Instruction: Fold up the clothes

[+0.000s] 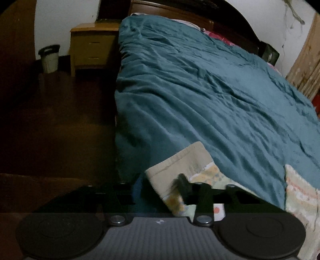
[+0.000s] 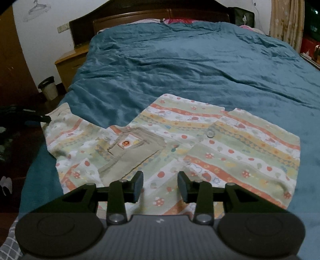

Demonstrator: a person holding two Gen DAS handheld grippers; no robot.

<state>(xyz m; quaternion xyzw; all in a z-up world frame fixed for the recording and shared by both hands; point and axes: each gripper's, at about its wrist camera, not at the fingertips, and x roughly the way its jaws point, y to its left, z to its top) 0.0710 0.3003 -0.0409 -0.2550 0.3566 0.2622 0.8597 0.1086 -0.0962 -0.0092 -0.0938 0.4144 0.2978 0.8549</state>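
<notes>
I count one shirt [image 2: 180, 144], striped and printed, lying flat near the foot of the teal quilt [image 2: 200, 66], collar and one button [image 2: 210, 133] showing. My right gripper [image 2: 160, 185] hovers just over its near hem, jaws apart with only cloth below them, nothing pinched. My left gripper [image 1: 160, 190] sits at the shirt's sleeve cuff [image 1: 180, 160] by the bed's edge; I see one finger [image 1: 183, 185] clearly, the other lost in the dark, so I cannot tell whether it pinches the cuff. One nightstand [image 1: 90, 48], one bin [image 1: 50, 58], one headboard [image 2: 140, 18], one wall hanger [image 2: 38, 8]. The floor is too dim to read; the shirt's near edge is cut off by the gripper bodies.
</notes>
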